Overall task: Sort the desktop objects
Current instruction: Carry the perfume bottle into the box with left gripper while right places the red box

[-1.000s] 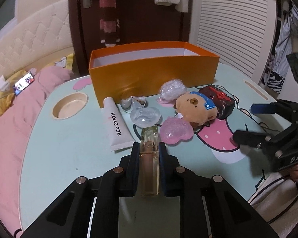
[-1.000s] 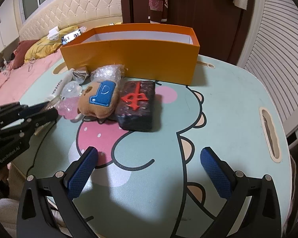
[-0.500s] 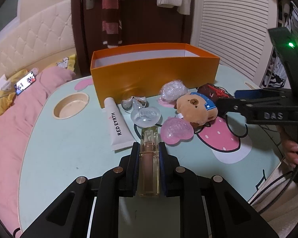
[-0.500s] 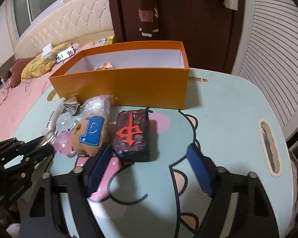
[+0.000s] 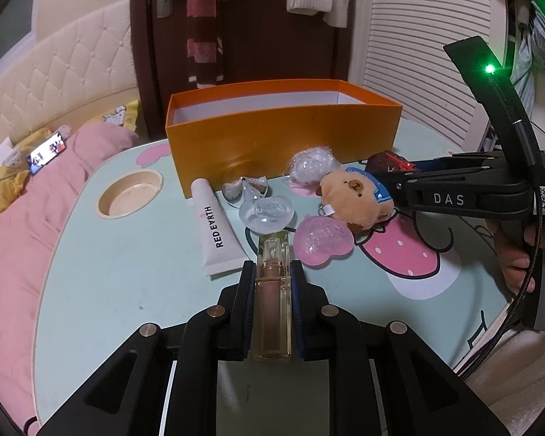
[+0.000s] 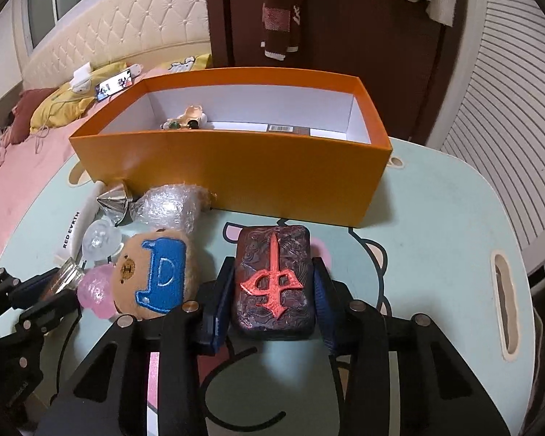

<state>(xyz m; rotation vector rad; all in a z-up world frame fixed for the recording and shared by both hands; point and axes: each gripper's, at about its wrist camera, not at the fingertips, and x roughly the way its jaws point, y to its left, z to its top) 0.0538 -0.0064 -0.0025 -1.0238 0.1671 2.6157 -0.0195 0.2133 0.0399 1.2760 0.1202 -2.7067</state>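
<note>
My left gripper (image 5: 272,272) is shut on a clear lip-gloss tube (image 5: 273,301), holding it just above the table in front of a pink heart jelly (image 5: 323,241). In the right wrist view a dark block with a red symbol (image 6: 274,279) lies flat between the fingers of my right gripper (image 6: 272,269). Its jaws are closing, and the blue pads (image 6: 221,290) sit against the block's two long sides. A brown bear plush (image 6: 152,276) lies just left of the block. The open orange box (image 6: 236,170) stands behind, with a small figure and a carton inside.
A white RED EARTH tube (image 5: 216,229), a clear heart jelly (image 5: 267,214), silver cones (image 5: 243,189) and a bubble-wrapped bundle (image 5: 312,163) crowd the box's front. The table (image 5: 109,283) has a round cup recess (image 5: 130,194). A pink bed lies to the left.
My right gripper has moved forward over the table to the dark block, and its wide jaws have narrowed around it. The left gripper and its tube have stayed put.
</note>
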